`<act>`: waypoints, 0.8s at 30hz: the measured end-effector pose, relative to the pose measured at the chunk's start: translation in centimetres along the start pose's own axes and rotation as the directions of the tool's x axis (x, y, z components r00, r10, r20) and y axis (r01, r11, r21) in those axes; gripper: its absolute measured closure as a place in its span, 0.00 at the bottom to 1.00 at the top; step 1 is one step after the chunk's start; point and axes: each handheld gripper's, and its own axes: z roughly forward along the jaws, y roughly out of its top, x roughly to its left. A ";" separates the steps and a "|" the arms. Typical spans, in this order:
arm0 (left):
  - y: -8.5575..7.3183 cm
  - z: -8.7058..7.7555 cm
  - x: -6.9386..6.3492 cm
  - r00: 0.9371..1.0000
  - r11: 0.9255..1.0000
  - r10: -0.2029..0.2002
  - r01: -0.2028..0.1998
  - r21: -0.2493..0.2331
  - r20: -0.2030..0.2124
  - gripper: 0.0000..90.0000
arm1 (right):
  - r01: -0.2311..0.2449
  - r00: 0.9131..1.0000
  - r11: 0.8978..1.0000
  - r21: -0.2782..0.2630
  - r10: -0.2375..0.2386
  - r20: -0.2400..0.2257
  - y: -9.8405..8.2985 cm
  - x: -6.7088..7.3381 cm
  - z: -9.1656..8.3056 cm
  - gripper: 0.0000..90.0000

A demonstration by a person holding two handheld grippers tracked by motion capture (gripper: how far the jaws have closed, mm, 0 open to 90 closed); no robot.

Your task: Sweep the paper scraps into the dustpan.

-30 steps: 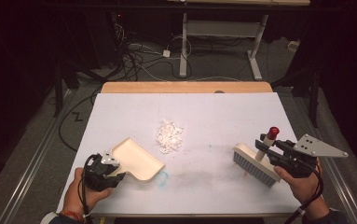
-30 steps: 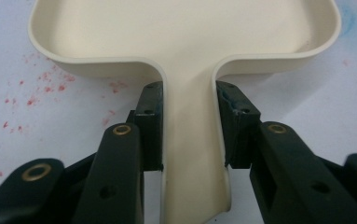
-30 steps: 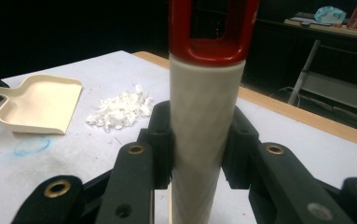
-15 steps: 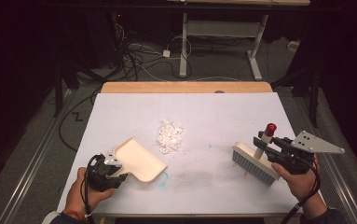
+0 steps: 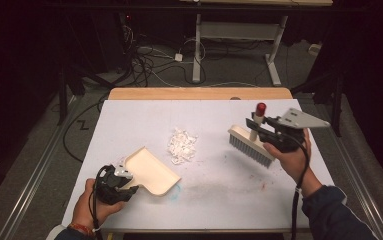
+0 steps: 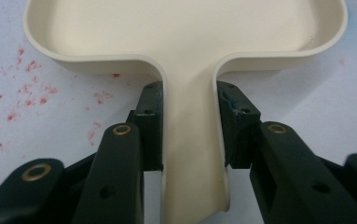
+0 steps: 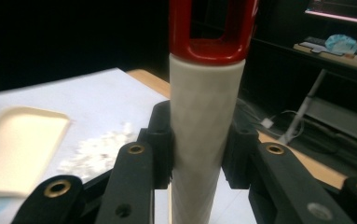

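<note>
high view: a white table (image 5: 129, 125) with a wooden strip along its far edge. near the centre lies a pile of white scraps (image 5: 182, 145). at about 7 o'clock from the pile, the cream dustpan (image 5: 151, 171) rests flat on the surface, its open mouth turned toward 1 o'clock, facing the scraps but apart from them. the left gripper (image 5: 124, 187), at 7 o'clock on the table, clamps the dustpan's handle; the left gripper view shows both black pads (image 6: 150, 121) pressed against the sides of the narrow handle, with red specks on the table beside it. at 3 o'clock from the pile, the brush (image 5: 251, 145) hangs above the table, bristles downward, its long head running from 10 to 4 o'clock. its pale handle stands upright and ends in a red cap (image 5: 261, 108). the right gripper (image 5: 259, 129) pinches this handle below the cap; in the right gripper view the pads (image 7: 160, 140) sit tight on either side of the cream shaft, with the scraps and the dustpan visible beyond, at 9 o'clock. a grey three-cornered plate tops the right gripper. cables (image 5: 149, 60) lie on the dark floor at 12 o'clock, beyond the table.
</note>
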 end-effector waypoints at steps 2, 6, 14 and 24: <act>0.0 0.0 -0.1 1.000 1.000 -0.001 0.002 0.004 -0.001 0.71 | 0.036 0.999 0.999 0.030 -0.036 0.005 0.6 0.0 2.2 0.78; 0.1 0.1 0.0 1.000 1.000 0.001 -0.001 0.007 0.003 0.71 | 0.034 0.999 0.997 0.068 -0.034 -0.012 1.9 0.3 6.9 0.78; 0.1 0.3 0.1 1.000 1.000 0.010 -0.010 0.006 0.007 0.71 | 0.019 1.000 0.998 0.060 -0.019 0.007 2.7 0.8 11.7 0.78; 0.3 0.8 0.0 1.000 1.000 0.004 -0.004 0.015 0.023 0.71 | 0.009 0.999 0.998 0.068 -0.012 0.039 2.8 1.8 16.8 0.78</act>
